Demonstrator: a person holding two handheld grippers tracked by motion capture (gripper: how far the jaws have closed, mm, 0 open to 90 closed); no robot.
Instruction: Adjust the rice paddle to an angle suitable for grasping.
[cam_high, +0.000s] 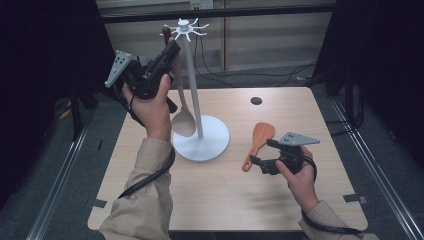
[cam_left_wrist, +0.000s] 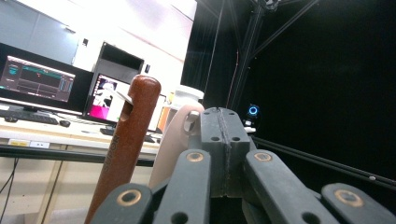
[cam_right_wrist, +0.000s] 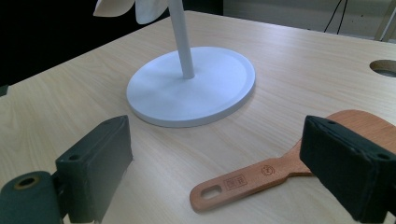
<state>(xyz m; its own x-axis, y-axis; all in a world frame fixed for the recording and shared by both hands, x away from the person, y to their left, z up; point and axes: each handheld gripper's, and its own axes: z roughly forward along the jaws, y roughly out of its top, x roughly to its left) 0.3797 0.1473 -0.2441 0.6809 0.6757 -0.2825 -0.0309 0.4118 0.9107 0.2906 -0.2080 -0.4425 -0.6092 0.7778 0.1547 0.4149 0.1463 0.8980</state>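
A white hook stand (cam_high: 192, 75) rises from a round base (cam_right_wrist: 196, 88) at the table's middle. A pale wooden spoon (cam_high: 183, 122) hangs beside its pole, bowl down. A brown handle (cam_left_wrist: 133, 126) with a slot reaches up near the hooks. My left gripper (cam_high: 173, 48) is raised by the stand's top. Its jaws are pressed together (cam_left_wrist: 227, 126) with the brown handle and a pale handle (cam_left_wrist: 180, 135) just to their left, neither visibly between them. A flat wooden paddle (cam_high: 262, 134) lies on the table. My right gripper (cam_right_wrist: 219, 158) is open, its jaws either side of the paddle's handle (cam_right_wrist: 247, 179).
A round hole (cam_high: 256, 100) pierces the tabletop behind the paddle. Cables run across the floor beyond the table's far edge. Bare tabletop (cam_high: 225, 195) stretches along the near side. Monitors (cam_left_wrist: 37, 77) on a desk stand far off in the left gripper view.
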